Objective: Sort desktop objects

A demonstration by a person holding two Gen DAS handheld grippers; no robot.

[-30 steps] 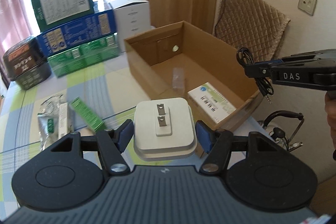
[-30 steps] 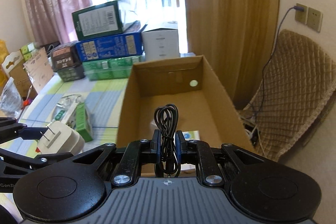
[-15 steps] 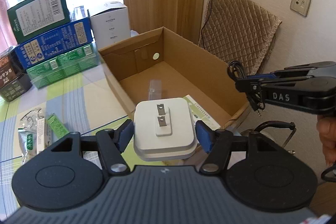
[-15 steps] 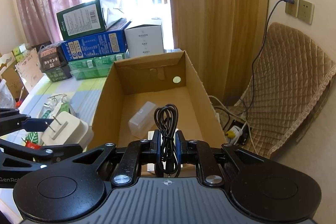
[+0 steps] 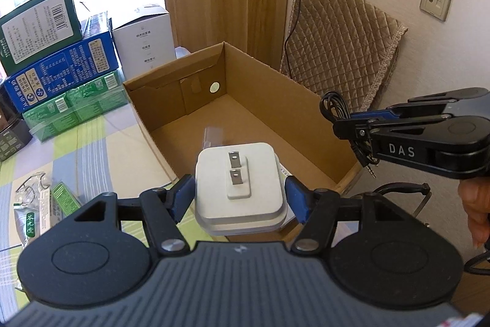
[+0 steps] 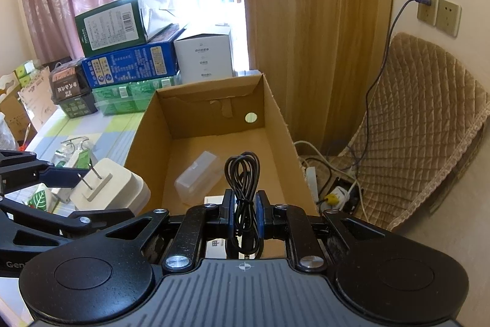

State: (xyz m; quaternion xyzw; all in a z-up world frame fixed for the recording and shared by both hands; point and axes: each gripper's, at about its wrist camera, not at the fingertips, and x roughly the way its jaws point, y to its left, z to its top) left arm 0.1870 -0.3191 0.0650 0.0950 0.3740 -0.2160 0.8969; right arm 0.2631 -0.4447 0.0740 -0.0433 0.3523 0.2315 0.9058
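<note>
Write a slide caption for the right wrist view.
Right gripper clamps a coiled black cable over the open cardboard box; left gripper holds a white plug adapter alongside.

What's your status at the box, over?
Left claw shut on white charger. Right claw shut on coiled black cable. Both at cardboard box, clear case inside. Nothing blocking.

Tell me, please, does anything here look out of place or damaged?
Nothing stands out: the white charger sits squarely in the left gripper, the coiled black cable is pinched in the right gripper, and the cardboard box stands upright.
</note>
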